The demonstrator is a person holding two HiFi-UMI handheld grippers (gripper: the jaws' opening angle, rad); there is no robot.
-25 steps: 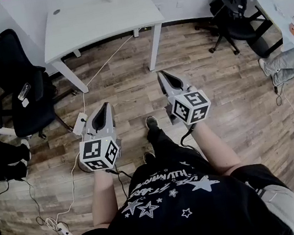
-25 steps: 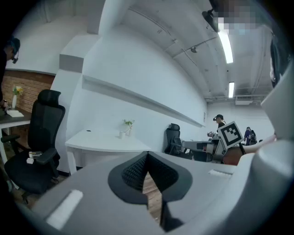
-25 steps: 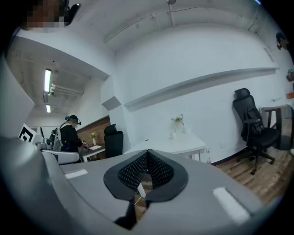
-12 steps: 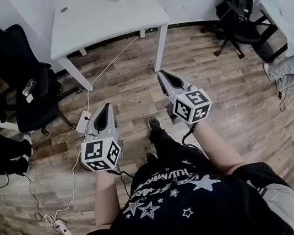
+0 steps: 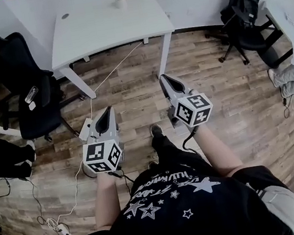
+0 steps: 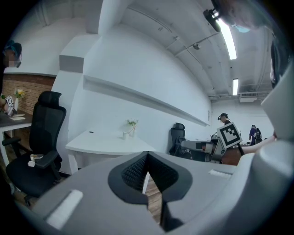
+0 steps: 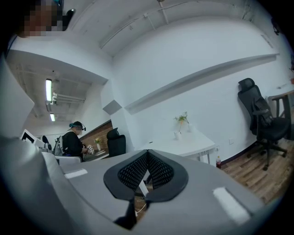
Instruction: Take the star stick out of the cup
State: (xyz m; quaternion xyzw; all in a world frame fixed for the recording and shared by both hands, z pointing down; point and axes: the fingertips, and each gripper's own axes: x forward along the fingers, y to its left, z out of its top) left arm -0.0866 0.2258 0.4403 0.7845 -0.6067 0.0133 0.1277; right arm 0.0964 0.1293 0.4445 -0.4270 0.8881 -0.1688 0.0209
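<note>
A small white cup [image 5: 120,0] stands at the far edge of a white table [image 5: 104,29], well ahead of both grippers. It shows again, tiny, as the cup [image 6: 125,135] in the left gripper view and the cup [image 7: 177,135] in the right gripper view, beside a thin green sprig [image 7: 183,118]. I cannot make out a star stick at this distance. My left gripper [image 5: 108,110] and right gripper [image 5: 162,77] are held over the wooden floor, pointing at the table. Both are shut with nothing between the jaws.
A black office chair [image 5: 22,87] stands left of the table and another chair [image 5: 243,8] at the right. A power strip [image 5: 85,129] and cables lie on the floor. A person [image 7: 73,137] stands by a desk at the left.
The table and cup have slid lower in the head view, so they lie a little nearer. Both grippers stay shut in front of me, almost unmoved.
</note>
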